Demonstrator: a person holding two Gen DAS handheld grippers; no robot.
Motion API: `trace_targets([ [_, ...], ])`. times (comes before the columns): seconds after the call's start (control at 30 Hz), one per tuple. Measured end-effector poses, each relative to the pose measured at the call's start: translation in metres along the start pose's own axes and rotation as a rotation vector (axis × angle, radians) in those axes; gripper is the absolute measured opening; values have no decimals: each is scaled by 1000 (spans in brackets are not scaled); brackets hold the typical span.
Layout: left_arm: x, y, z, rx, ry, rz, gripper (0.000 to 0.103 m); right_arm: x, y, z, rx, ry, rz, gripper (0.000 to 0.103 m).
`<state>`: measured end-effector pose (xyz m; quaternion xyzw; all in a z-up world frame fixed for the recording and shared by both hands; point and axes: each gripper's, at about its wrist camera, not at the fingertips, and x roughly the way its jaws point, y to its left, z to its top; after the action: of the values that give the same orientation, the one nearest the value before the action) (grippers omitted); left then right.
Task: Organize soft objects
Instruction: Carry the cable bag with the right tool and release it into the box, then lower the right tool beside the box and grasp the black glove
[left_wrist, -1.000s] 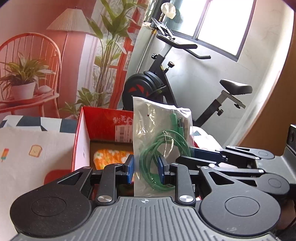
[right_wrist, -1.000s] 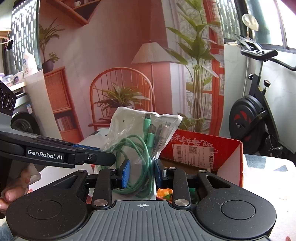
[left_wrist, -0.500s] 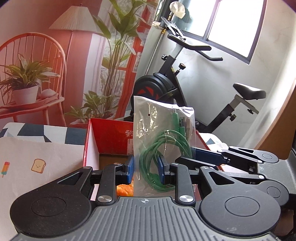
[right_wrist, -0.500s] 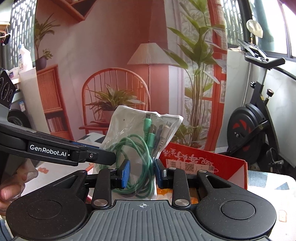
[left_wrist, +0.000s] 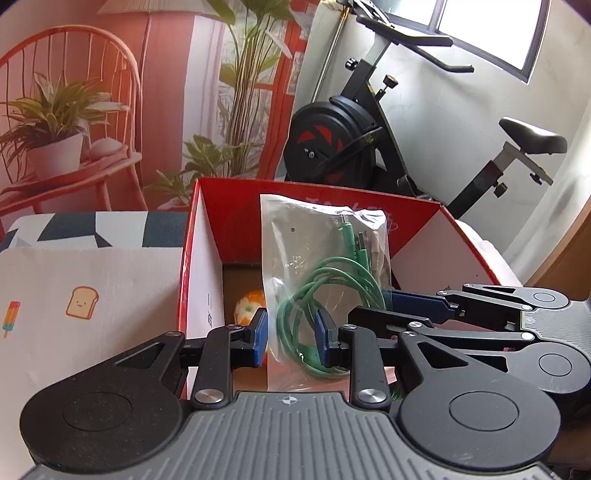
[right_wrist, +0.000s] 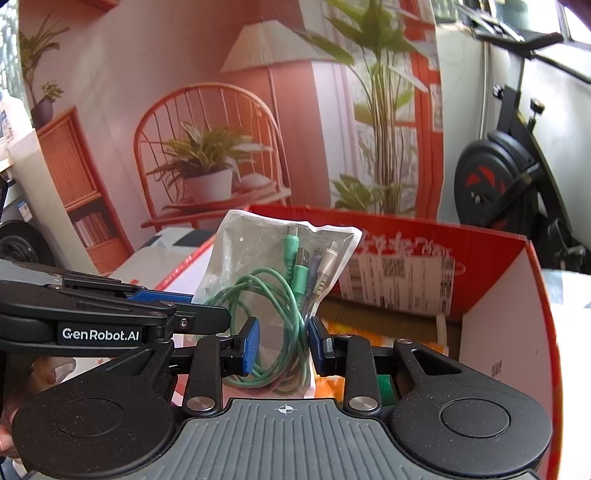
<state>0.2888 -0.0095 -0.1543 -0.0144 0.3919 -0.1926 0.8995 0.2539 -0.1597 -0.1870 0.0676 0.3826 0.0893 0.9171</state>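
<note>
A clear bag of green cables (left_wrist: 325, 288) is pinched upright between the narrowly parted pads of the left gripper (left_wrist: 291, 341) and right gripper (right_wrist: 282, 341), above the red box (left_wrist: 417, 229) at twelve o'clock.

Both grippers, the left gripper (left_wrist: 290, 338) and right gripper (right_wrist: 282, 345), have black linkages, blue pads, silver screws and ribbed grey bases.

Glossy clear plastic bag (left_wrist: 321, 258); matt, seemingly cardboard red box (left_wrist: 236, 206).
</note>
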Motion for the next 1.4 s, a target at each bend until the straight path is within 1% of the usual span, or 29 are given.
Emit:
trace_targets([
  [0.17, 7, 1, -5, -2, 36, 22, 29, 7, -1, -8, 15, 43, -2, 28],
  [0.23, 7, 0, -6, 10, 38, 42, 29, 8, -1, -10, 23, 58, -4, 32],
  [0.4, 0, 8, -7, -19, 44, 46, 29, 1, 8, -11, -29, 65, -7, 32],
  [0.63, -31, 0, -13, 9, -5, 36, 29, -31, 14, -11, -90, 30, -3, 32],
  [0.77, -54, -10, -21, 59, -35, 34, 29, -58, 15, -15, -127, 12, 0, 32],
  [0.9, -77, -16, -33, 104, -54, 15, 29, -85, 12, -23, -143, -7, 10, 32],
  [1.1, -91, -17, -56, 121, -49, -4, 29, -120, 0, -47, -131, -41, -4, 32],
  [1.2, -89, -12, -71, 89, -29, -23, 29, -131, -6, -65, -122, -51, -8, 32],
  [1.3, -83, -8, -84, 67, -5, -24, 29, -135, -14, -84, -89, -38, -15, 32],
  [1.37, -77, -6, -89, 62, 12, -29, 29, -134, -20, -97, -70, -24, -25, 36],
  [1.4, -74, -5, -90, 64, 21, -28, 29, -132, -23, -104, -63, -17, -33, 40],
])
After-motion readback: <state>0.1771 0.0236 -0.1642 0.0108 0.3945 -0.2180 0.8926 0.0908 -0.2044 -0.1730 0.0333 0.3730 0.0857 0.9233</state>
